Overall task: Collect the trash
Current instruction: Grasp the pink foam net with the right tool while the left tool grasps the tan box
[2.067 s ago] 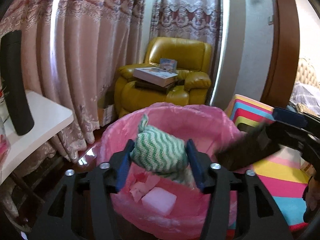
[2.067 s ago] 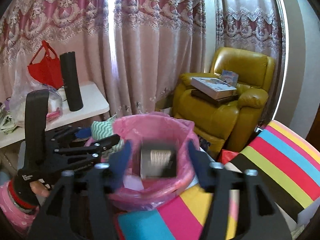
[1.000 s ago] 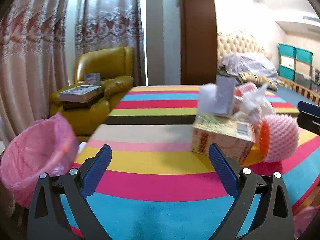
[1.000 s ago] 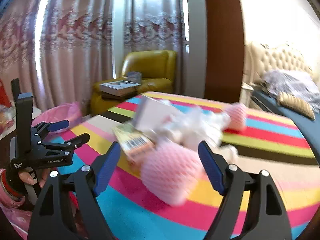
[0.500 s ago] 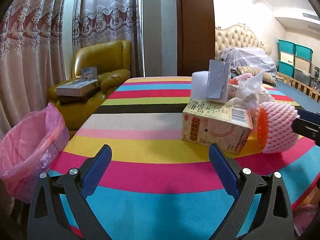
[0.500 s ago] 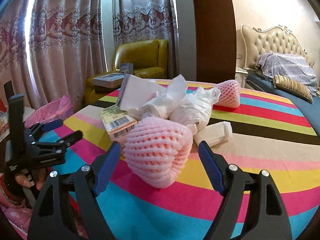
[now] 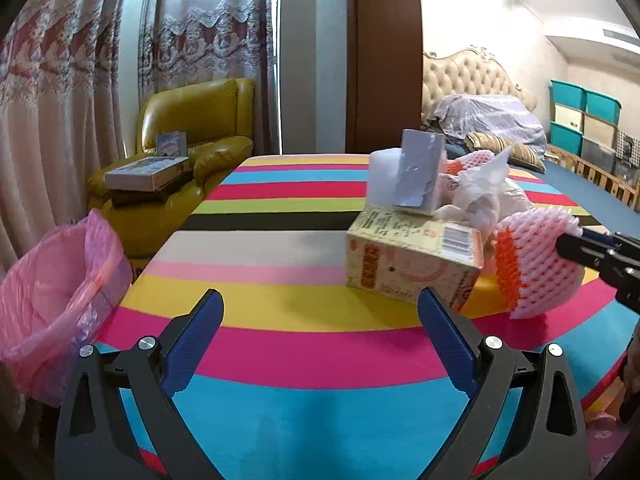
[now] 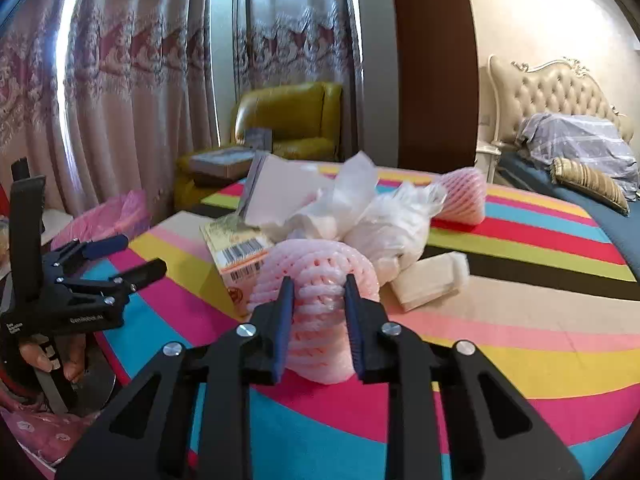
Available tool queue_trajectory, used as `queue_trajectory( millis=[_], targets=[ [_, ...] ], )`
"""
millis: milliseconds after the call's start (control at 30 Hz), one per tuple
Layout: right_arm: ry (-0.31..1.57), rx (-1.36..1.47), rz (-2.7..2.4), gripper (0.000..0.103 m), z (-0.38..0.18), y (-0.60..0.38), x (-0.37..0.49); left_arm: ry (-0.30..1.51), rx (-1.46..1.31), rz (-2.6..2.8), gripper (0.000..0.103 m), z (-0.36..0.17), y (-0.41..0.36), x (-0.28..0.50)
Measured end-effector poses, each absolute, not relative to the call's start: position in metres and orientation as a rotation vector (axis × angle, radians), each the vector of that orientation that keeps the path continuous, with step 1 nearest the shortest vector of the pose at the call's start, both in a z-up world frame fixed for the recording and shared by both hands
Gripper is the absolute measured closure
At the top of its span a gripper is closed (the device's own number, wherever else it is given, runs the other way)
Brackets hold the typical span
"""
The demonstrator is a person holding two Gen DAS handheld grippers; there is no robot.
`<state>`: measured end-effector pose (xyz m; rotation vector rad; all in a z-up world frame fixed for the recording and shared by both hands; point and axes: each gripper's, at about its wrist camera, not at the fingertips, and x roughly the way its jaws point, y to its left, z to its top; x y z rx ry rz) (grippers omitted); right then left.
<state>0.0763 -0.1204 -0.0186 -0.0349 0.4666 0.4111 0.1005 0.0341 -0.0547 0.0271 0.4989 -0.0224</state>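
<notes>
A heap of trash lies on the striped bed cover (image 7: 280,344): a yellow carton (image 7: 408,256), a grey-white box (image 7: 420,172), crumpled white plastic (image 8: 384,216), a white foam block (image 8: 432,276) and two pink foam fruit nets. My right gripper (image 8: 318,292) is shut on the near pink foam net (image 8: 316,264), also seen in the left wrist view (image 7: 536,256). My left gripper (image 7: 320,320) is open and empty over the cover, left of the carton. The pink-lined trash bin (image 7: 60,280) stands at the bed's left edge.
A yellow armchair (image 7: 192,136) with books stands behind the bin by the curtains. The second pink net (image 8: 464,196) lies at the far side of the heap. A padded headboard (image 8: 560,92), pillows and teal storage boxes (image 7: 584,100) are at the right.
Both grippers swung from the bin to the bed. The left one let go of the green-striped cloth over the bin. The right jaws have closed on the near pink foam net.
</notes>
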Motion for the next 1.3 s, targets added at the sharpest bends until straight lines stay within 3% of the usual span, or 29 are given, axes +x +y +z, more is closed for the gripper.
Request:
queue_trajectory(
  millis=[300,700,1300],
  targets=[
    [0.34,-0.009,0.359,0.082,0.002,-0.146,0.047,0.526,-0.016,-0.074,0.011,-0.04,-0.003,0.12],
    [0.31,0.111,0.315,0.082,-0.004,-0.21,0.034,0.608,0.022,0.117,0.011,-0.048,-0.066,0.171],
    [0.353,0.054,0.395,0.081,-0.014,-0.175,0.038,0.641,-0.02,0.145,0.011,-0.054,0.012,0.125]
  ],
)
